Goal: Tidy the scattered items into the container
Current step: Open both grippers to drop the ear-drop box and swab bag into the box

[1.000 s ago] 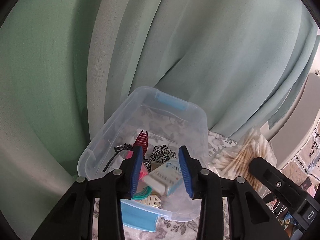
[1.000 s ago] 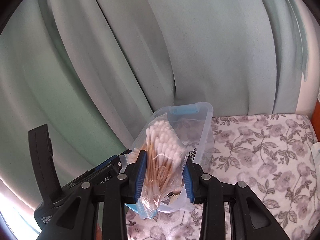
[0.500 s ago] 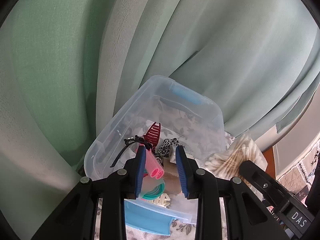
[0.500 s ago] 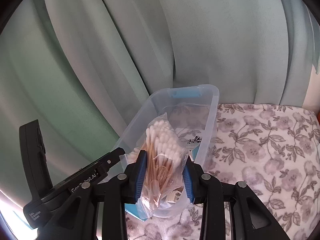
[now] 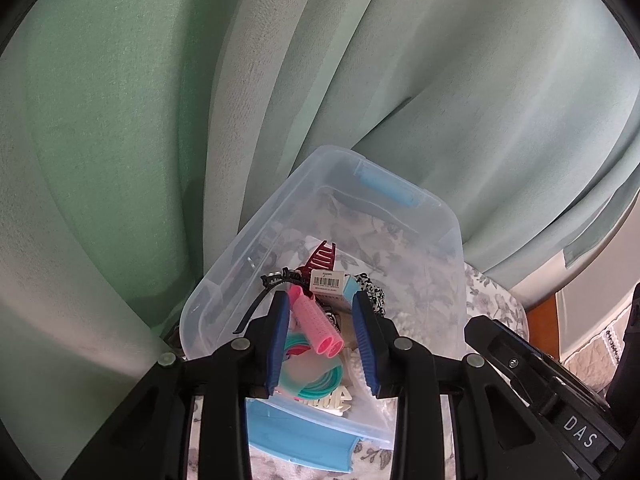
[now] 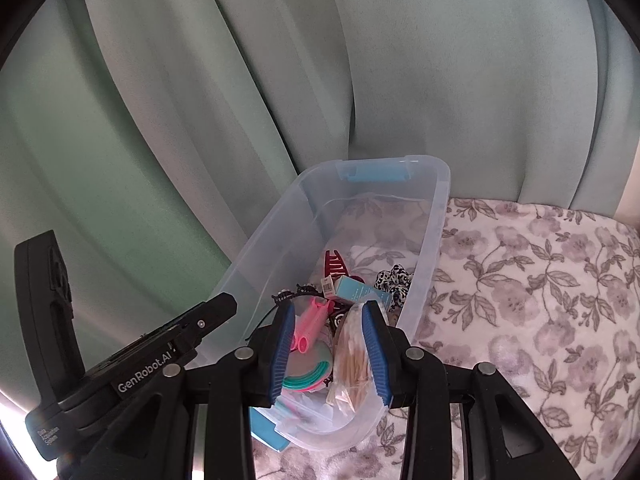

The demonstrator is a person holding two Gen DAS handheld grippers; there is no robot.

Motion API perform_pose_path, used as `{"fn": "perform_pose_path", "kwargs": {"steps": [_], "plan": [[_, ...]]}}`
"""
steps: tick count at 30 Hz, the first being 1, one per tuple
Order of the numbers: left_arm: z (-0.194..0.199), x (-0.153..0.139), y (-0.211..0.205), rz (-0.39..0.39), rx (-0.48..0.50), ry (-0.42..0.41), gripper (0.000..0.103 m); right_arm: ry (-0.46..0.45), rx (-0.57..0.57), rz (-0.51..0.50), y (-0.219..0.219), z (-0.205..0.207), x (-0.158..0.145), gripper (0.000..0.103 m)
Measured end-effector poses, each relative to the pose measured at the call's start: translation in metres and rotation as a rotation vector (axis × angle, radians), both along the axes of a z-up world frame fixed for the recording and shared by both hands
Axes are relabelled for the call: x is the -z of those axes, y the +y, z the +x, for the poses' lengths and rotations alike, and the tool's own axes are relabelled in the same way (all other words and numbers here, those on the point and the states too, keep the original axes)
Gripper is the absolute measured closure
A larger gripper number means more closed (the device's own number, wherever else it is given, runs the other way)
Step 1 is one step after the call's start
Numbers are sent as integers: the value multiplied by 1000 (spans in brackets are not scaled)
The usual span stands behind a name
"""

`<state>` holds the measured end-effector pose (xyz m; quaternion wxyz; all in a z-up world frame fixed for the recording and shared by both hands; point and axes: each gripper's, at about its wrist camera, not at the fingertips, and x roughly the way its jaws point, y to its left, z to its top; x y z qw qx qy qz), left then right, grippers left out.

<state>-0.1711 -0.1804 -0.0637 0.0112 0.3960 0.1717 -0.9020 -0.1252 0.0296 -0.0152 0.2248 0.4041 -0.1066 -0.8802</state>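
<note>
A clear plastic bin (image 5: 256, 232) (image 6: 436, 216) with blue handles stands on the floral cloth. It holds pink rollers (image 5: 316, 320) (image 6: 310, 320), a dark red claw clip (image 5: 322, 258) (image 6: 334, 264), a small blue box with a barcode (image 5: 332, 282) (image 6: 356, 290), a black-and-white scrunchie (image 6: 394, 280), teal rings (image 5: 320, 380) and a black headband (image 5: 260, 304). My left gripper (image 5: 320, 336) is open and empty above the bin's near end. My right gripper (image 6: 328, 344) is open above the bin. A bag of cotton swabs (image 6: 352, 360) lies in the bin between its fingers.
Green curtains (image 5: 120, 120) (image 6: 440, 80) hang right behind the bin. The floral cloth (image 6: 540, 300) spreads to the right of the bin. The right gripper's body (image 5: 560, 400) shows at the left wrist view's lower right, the left gripper's body (image 6: 120, 360) at the right wrist view's lower left.
My left gripper let the small blue box drop into the bin and now stands empty. My right gripper moved over the bin, opened, and the swab bag sank into the bin.
</note>
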Motion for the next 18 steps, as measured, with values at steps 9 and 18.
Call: {"fn": "perform_pose_path", "kwargs": {"steps": [9, 18], "plan": [[-2, -1, 7, 3, 7, -1, 48, -7, 8, -6, 7, 1, -1, 41], [1, -5, 10, 11, 19, -1, 28, 11, 27, 8, 17, 7, -4, 12]]}}
